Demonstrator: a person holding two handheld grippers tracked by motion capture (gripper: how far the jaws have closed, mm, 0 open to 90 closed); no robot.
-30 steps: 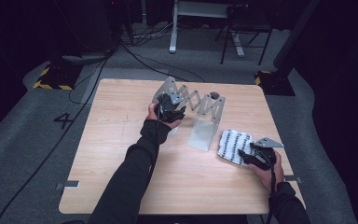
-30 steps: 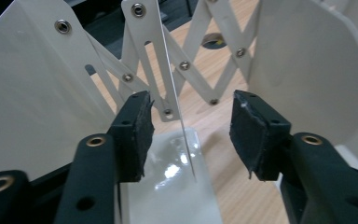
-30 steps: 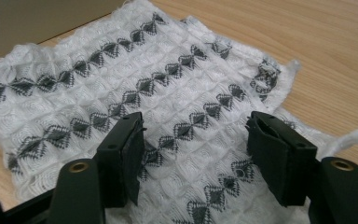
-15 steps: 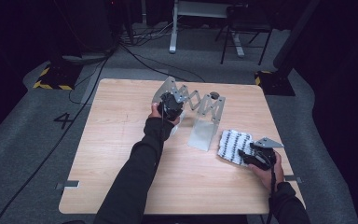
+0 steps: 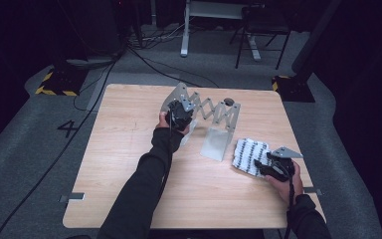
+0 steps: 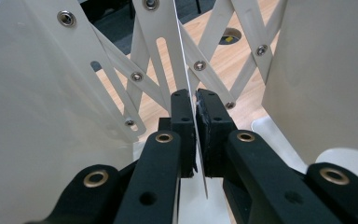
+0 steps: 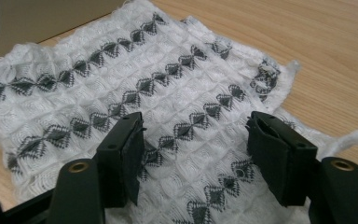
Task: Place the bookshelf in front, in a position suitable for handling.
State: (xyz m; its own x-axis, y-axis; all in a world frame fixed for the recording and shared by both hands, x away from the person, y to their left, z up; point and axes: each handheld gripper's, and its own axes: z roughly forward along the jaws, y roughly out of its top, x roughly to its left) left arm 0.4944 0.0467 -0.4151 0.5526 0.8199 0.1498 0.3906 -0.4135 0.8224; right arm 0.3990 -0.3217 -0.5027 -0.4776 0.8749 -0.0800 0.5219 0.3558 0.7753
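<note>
The near-left half of the table (image 5: 114, 174) is bare wood and gives open passage. The expanding metal rack (image 5: 206, 112) stands across the far centre and blocks travel there; its upright plates (image 6: 37, 93) wall in the left gripper (image 6: 196, 112) closely on both sides. The white patterned cloth (image 5: 248, 154) lies flat near the right edge, low enough to pass over

You are wearing dark long sleeves that are reaching down to both wrists. Your left gripper (image 6: 196, 135) is showing matte black jaws with brass-ringed rivet holes and small dark screw holes. Your right gripper (image 7: 196, 154) is showing the same black jaws with ribbed pads, and a grey three-cornered plate (image 5: 284, 151) is sitting on its top.
</note>
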